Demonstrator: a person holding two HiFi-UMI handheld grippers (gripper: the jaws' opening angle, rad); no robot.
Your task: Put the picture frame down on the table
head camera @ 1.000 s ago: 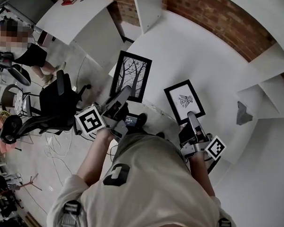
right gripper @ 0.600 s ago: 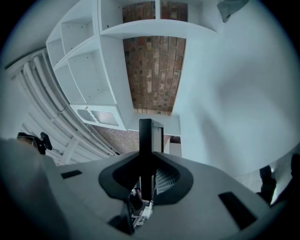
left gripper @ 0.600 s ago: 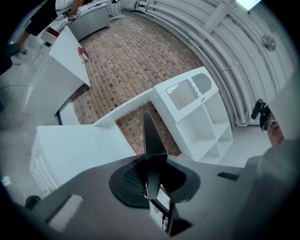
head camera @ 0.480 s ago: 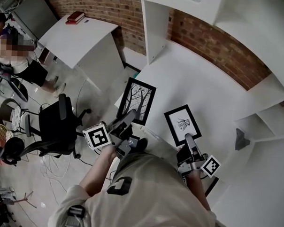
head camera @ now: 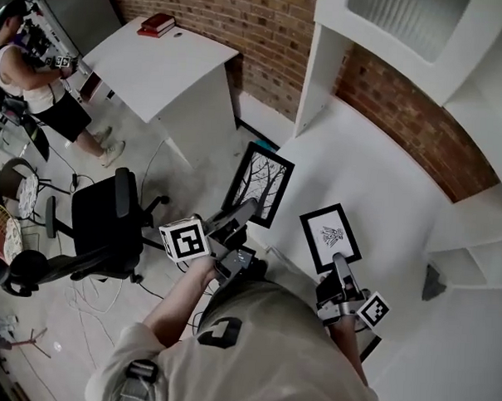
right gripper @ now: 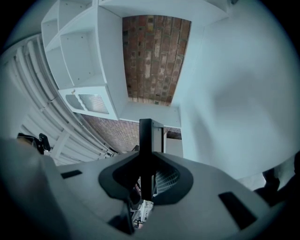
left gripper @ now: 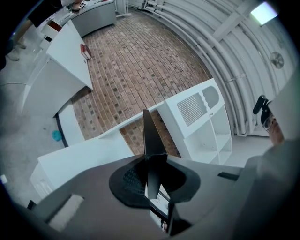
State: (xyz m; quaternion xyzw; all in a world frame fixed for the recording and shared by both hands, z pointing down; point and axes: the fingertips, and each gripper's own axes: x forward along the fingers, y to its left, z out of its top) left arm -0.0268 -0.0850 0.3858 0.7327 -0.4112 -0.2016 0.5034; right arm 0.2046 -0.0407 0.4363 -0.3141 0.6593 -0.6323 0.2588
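Observation:
My left gripper (head camera: 243, 210) is shut on the lower edge of a large black picture frame (head camera: 261, 182) with a tree picture, held over the near left edge of the white table (head camera: 365, 163). In the left gripper view that frame (left gripper: 148, 138) stands edge-on between the jaws. Over the table's near edge, my right gripper (head camera: 340, 262) is shut on a smaller black frame (head camera: 330, 235) holding a small drawing. That smaller frame (right gripper: 145, 140) also shows edge-on in the right gripper view. Both frames are in the air.
A white desk (head camera: 161, 63) with red books (head camera: 157, 23) stands at the back left, by the brick wall (head camera: 267, 30). A black office chair (head camera: 109, 227) and floor cables lie to the left. A person (head camera: 32, 70) stands far left. White shelving (head camera: 479, 106) borders the table's right.
Both grippers and their frames sit lower in the head view, which now takes in more of the brick wall and the desk. Each grip is unchanged.

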